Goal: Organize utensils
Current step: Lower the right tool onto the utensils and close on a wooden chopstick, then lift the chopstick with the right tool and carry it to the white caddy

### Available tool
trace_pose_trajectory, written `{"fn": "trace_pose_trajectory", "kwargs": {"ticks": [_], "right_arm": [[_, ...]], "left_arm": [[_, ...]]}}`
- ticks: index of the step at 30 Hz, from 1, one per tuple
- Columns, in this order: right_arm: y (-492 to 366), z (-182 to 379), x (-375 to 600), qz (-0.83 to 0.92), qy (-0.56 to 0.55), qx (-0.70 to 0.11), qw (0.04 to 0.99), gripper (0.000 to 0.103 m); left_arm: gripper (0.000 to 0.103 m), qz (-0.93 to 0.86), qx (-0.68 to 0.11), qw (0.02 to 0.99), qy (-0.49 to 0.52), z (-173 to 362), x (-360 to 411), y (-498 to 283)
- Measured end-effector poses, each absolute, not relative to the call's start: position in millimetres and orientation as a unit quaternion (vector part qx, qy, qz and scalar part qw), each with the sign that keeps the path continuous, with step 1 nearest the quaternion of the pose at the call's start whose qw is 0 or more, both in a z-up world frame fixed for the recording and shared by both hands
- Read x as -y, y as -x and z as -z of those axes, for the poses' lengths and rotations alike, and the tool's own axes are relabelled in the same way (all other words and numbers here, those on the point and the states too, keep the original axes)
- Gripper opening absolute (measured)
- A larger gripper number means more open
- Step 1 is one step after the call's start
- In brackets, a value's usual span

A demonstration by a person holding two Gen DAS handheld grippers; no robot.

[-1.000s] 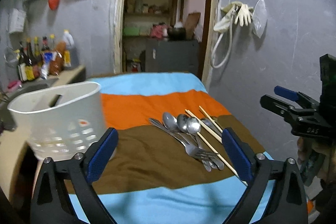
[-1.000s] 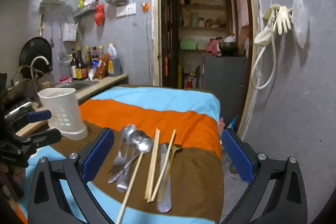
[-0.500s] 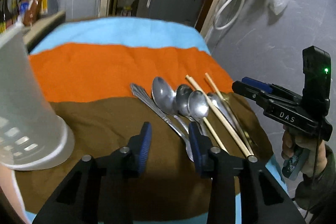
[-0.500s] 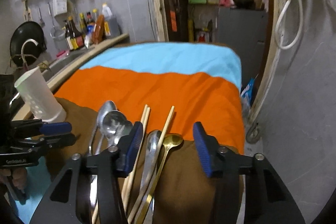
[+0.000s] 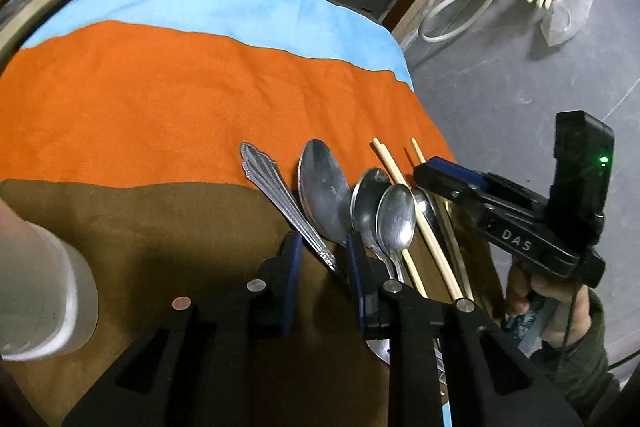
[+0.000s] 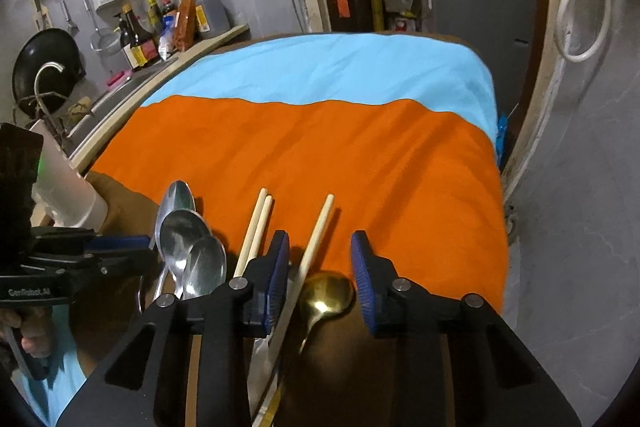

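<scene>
**Now both grippers close in over the cutlery row**

Here my left gripper (image 5: 320,259) hangs low over the brown band of the striped cloth (image 5: 160,87) on the desk. Its jaws are closing around the ornate steel handle (image 5: 280,199) that lies slanted between the blue pads; I cannot see the pads pressing on it yet. At the far left of that view stands the white utensil holder (image 5: 44,291), blurred and well apart from the row. Just right of the ornate handle lie a large spoon (image 5: 324,187) and two smaller spoons (image 5: 394,215), bowls up and overlapping, then the pale chopsticks (image 5: 416,227).

Further right, my right gripper (image 6: 320,275) is tipped down over the end of the row, its jaws closing as well. Between its pads lie a single chopstick (image 6: 314,243) and the bowl of a gold spoon (image 6: 326,295); neither pad touches them, so nothing is gripped. A pair of chopsticks (image 6: 256,227) lies just outside its left pad, beside the steel spoons (image 6: 188,239). A person's fingers wrap each gripper's handle.
</scene>
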State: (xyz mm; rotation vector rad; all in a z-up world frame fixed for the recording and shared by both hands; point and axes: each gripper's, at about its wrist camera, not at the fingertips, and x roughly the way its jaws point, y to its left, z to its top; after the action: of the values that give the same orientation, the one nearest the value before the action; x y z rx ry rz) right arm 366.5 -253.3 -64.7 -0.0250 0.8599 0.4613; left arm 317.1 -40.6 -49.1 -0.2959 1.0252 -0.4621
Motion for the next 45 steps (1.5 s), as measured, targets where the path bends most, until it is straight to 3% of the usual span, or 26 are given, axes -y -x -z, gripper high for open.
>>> {"fn": "trace_pose_trajectory", "kwargs": {"ticks": [5, 10, 15, 24, 37, 45], "right_arm": [[-380, 72, 252, -0.236, -0.008, -0.437, 0.868, 0.025], [-383, 73, 257, -0.238, -0.039, -0.448, 0.861, 0.008], [-383, 70, 258, -0.248, -0.073, -0.453, 0.853, 0.005], [-366, 58, 262, -0.263, -0.095, -0.426, 0.86, 0.002], [-354, 52, 261, -0.275, -0.114, -0.412, 0.861, 0.002], [-318, 30, 259, -0.286, -0.126, -0.349, 0.883, 0.002]], "left_arm": [[0.018, 0.225, -0.487, 0.829, 0.158, 46, 30, -318], [0.012, 0.218, -0.485, 0.832, 0.162, 48, 32, -315], [0.004, 0.222, -0.473, 0.831, 0.19, 50, 29, -310], [0.002, 0.231, -0.493, 0.822, 0.166, 38, 37, -299], [0.006, 0.257, -0.535, 0.799, 0.095, 43, 52, -317], [0.0, 0.26, -0.479, 0.826, 0.144, 41, 45, -297]]}}
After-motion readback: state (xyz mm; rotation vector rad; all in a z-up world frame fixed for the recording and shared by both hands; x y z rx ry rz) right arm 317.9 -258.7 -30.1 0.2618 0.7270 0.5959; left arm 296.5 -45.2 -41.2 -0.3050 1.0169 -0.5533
